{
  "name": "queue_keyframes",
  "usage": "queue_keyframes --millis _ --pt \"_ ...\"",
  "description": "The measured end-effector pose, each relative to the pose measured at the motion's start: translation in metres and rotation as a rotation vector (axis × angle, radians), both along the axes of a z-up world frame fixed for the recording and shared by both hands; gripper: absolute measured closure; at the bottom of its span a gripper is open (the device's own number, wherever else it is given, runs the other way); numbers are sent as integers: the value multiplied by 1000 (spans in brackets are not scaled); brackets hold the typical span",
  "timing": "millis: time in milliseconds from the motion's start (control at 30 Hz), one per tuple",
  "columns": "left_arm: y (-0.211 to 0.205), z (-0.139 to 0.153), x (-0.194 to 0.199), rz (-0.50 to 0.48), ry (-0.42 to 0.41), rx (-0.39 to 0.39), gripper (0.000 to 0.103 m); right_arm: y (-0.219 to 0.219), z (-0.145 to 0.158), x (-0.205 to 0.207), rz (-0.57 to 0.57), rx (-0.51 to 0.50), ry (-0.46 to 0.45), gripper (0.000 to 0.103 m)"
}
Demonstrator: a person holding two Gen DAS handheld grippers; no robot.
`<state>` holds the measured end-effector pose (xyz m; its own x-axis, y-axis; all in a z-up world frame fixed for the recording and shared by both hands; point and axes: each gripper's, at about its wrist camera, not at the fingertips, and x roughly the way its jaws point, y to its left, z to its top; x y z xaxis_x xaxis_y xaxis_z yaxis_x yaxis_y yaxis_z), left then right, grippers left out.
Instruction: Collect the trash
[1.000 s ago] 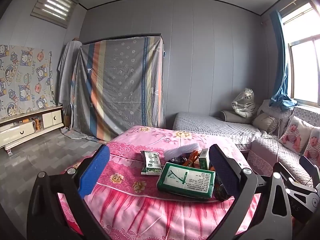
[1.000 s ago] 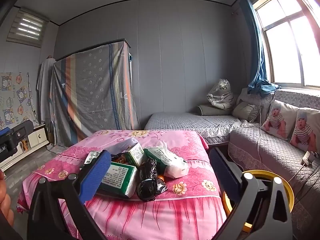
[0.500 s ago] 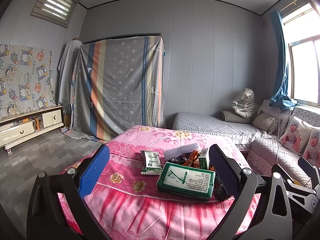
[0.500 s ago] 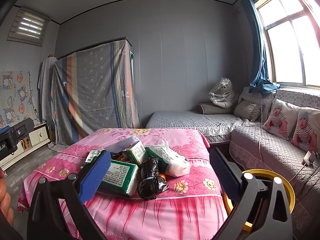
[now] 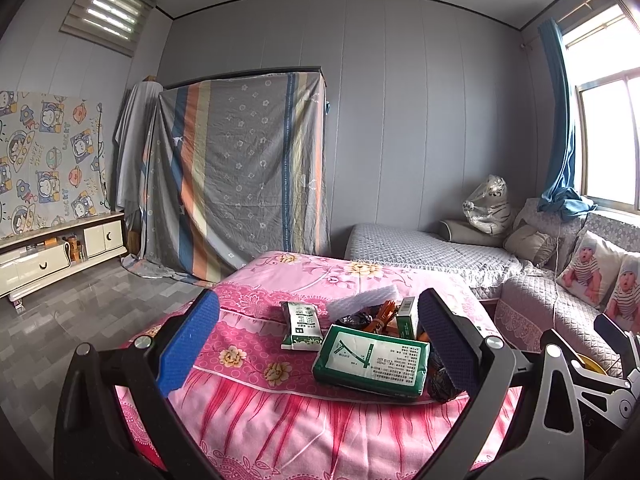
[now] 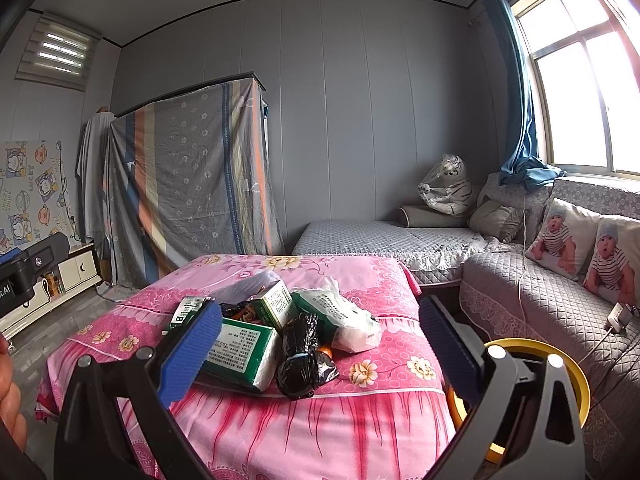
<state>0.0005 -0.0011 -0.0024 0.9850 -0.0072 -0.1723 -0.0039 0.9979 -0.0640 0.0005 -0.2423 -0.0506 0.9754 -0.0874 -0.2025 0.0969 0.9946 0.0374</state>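
both claws spread, gripping nothing: left gripper (image 5: 318,346), right gripper (image 6: 320,346). trash pile (image 6: 280,328) on pink table (image 6: 360,420). yellow bin (image 6: 576,384) beside table, mostly hidden behind right finger.

A heap of trash sits on the table (image 6: 392,412): the big pack (image 6: 240,354) lies at the front left with the bag (image 6: 302,354) just to its right, a box (image 6: 276,304) behind them and a sachet (image 5: 300,324) off to the left. The wrapped pack (image 6: 344,318) lies at the right of the heap, and the bin (image 6: 576,384) stands right of the table, before the sofa (image 6: 540,300). Behind the table is the daybed (image 6: 384,240), and what may be a wardrobe (image 5: 240,176) stands at the back left.
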Motion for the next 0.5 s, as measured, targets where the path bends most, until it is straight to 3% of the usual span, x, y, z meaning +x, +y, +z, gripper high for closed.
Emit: queue_keyframes --millis 500 --pt "-1 2 -1 -3 1 2 8 1 -1 1 -1 1 2 8"
